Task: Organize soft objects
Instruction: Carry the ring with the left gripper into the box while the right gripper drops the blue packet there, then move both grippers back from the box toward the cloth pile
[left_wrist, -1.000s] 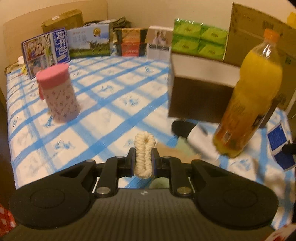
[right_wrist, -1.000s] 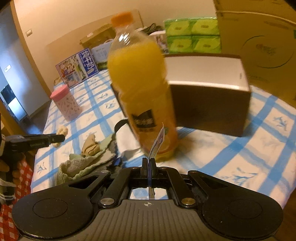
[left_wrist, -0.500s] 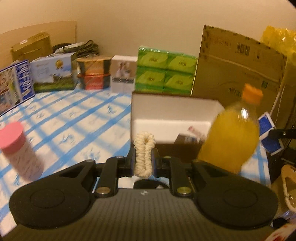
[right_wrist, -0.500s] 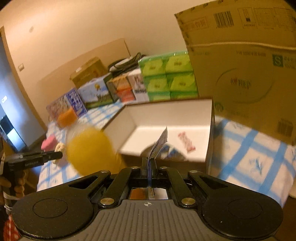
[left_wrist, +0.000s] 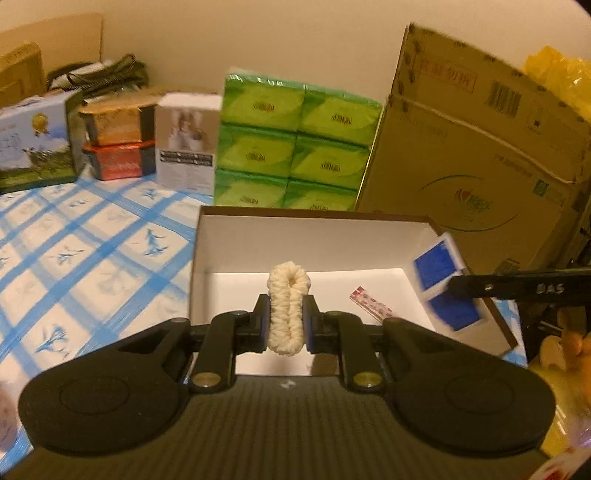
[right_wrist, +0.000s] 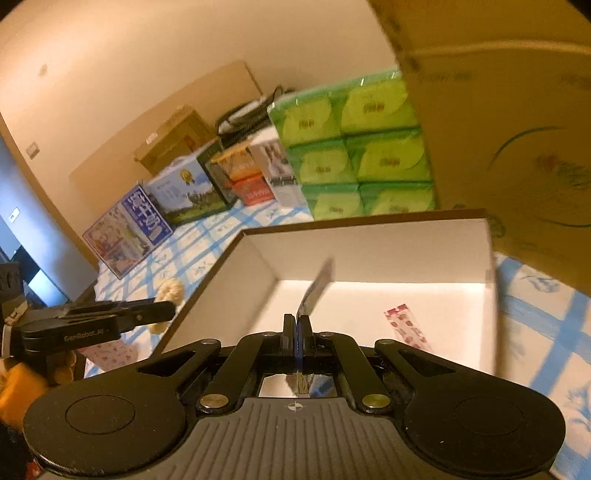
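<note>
My left gripper (left_wrist: 288, 319) is shut on a cream knitted loop (left_wrist: 289, 295) and holds it at the near edge of an open white-lined box (left_wrist: 314, 236). My right gripper (right_wrist: 297, 328) is shut on a thin blue and white packet (right_wrist: 317, 286), edge-on, over the same box (right_wrist: 369, 247). The packet also shows in the left wrist view (left_wrist: 437, 264) at the box's right wall, with the right gripper's finger (left_wrist: 517, 288) behind it. A small pink patterned wrapper (left_wrist: 371, 302) lies on the box floor. The left gripper (right_wrist: 162, 310) with the loop (right_wrist: 170, 290) shows at the left of the right wrist view.
Green tissue packs (left_wrist: 295, 144) stand behind the box. A big cardboard carton (left_wrist: 476, 155) stands at the back right. Several small boxes (left_wrist: 118, 144) line the back of the blue checked tablecloth (left_wrist: 92, 258).
Both grippers have risen and moved forward over the open box. The orange bottle and the pink cup have dropped out of view. Both grippers keep what they hold.
</note>
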